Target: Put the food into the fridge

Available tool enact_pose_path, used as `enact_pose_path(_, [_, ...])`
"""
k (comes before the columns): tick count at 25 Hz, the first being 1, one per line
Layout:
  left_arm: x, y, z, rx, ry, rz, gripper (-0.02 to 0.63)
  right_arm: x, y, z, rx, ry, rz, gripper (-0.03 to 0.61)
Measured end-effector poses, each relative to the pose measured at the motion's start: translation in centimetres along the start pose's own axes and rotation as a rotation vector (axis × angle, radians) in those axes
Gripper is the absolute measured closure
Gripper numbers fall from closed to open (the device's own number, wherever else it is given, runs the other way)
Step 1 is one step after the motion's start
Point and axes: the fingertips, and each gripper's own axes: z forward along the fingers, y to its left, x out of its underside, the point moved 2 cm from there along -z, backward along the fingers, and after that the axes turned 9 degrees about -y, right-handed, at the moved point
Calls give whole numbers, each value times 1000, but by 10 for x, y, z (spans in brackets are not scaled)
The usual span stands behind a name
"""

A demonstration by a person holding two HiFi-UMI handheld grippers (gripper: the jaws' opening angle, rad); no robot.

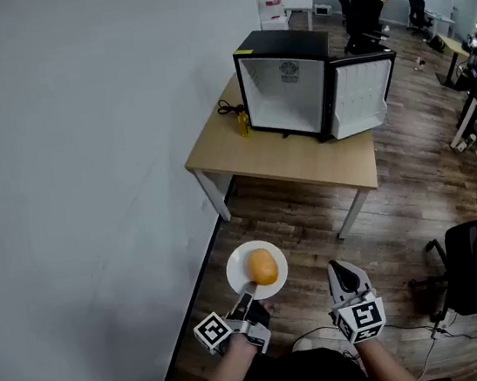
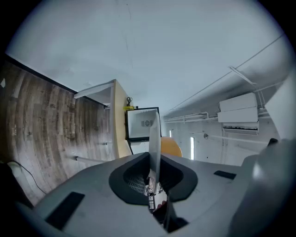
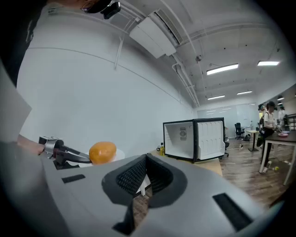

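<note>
A white plate (image 1: 242, 266) carries a round orange piece of food (image 1: 263, 267). My left gripper (image 1: 246, 299) is shut on the plate's near rim and holds it level above the floor. In the left gripper view the plate (image 2: 155, 139) runs edge-on between the jaws, and the food (image 2: 172, 147) shows behind it. My right gripper (image 1: 341, 270) hangs beside it, shut with nothing in it. A black mini fridge (image 1: 285, 86) stands on a wooden table (image 1: 259, 151) ahead, its door (image 1: 361, 93) swung open to the right and its white inside bare. The right gripper view shows the fridge (image 3: 194, 139) and the food (image 3: 102, 152).
A yellow bottle (image 1: 243, 123) and a black cable (image 1: 227, 107) lie on the table left of the fridge. A white wall (image 1: 71, 191) runs along the left. A black office chair (image 1: 474, 271) stands at the right. Desks and chairs fill the far room.
</note>
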Motion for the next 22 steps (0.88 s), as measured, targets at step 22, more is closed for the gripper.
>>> enact_pose_path(22, [18,14,45,-17,44,5,584,24,-44,-6,32,13,64,518])
